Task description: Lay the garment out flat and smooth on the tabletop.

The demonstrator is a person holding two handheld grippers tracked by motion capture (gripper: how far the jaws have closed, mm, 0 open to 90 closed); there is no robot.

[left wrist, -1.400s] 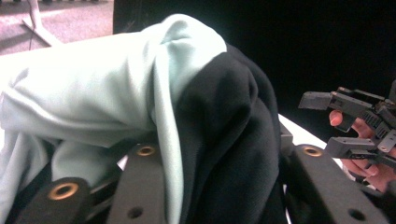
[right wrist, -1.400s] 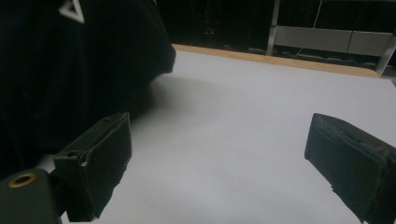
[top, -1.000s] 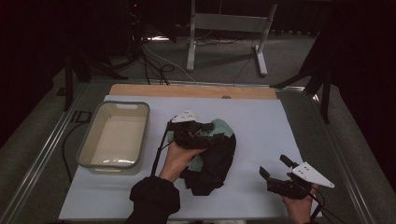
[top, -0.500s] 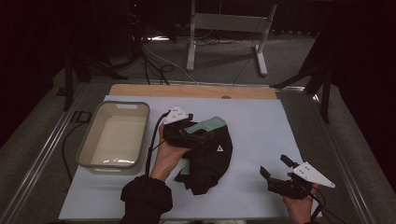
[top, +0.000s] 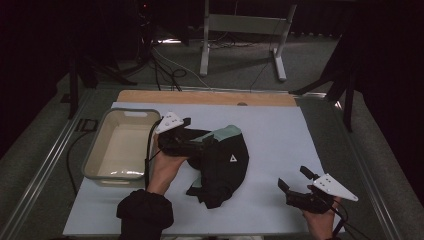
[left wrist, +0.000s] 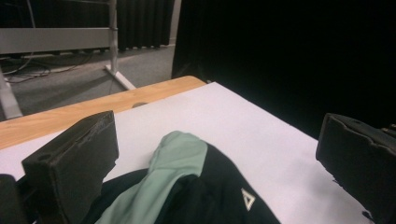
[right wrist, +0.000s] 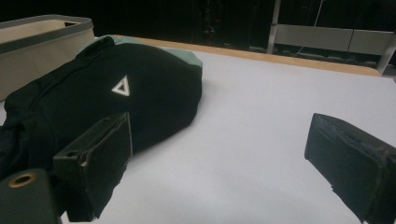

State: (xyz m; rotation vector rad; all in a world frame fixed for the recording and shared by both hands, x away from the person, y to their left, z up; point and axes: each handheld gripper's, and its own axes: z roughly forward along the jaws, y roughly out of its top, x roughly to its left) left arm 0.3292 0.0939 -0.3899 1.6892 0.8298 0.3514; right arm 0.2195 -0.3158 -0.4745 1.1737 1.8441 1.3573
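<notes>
One garment: black jacket (top: 220,165) with mint-green panel (left wrist: 163,177) and small white triangle logo (right wrist: 121,87), bunched in a heap on the worktop (top: 280,135), centre-left, just right of the beige plastic tub (top: 120,147).
Left gripper (top: 192,145): over the jacket's near-left edge, aimed across the heap; jaws spread wide in the left gripper view, cloth between them but not pinched. Holding nothing.
Right gripper (top: 295,187): well apart from the jacket, low over bare worktop at the near-right corner; jaws wide open, empty, pointing toward the heap.
Weight: light, judging by the thin fabric; one gripper likely enough to lift, but most of it will hang.
Stiffness: none. Soft, drapes and folds on itself; shape will shift as soon as one point is raised.
Surface: knit or fleece look, matte, not slippery; flat jaw pads should bite well on a doubled fold.
Fragility: none to speak of; snagging the only concern.
Grab point: raised fold at the mint-green panel, nearest the left jaws and standing proud of the heap. Collar or hem edge better than the smooth domed back near the logo, where jaws would only push cloth flat.
Second hold: right-hand edge of the heap, facing the right gripper; two holds apart should stop it trailing.
Risk: pinching one layer only, remainder dragging on the worktop or catching the tub rim.
</notes>
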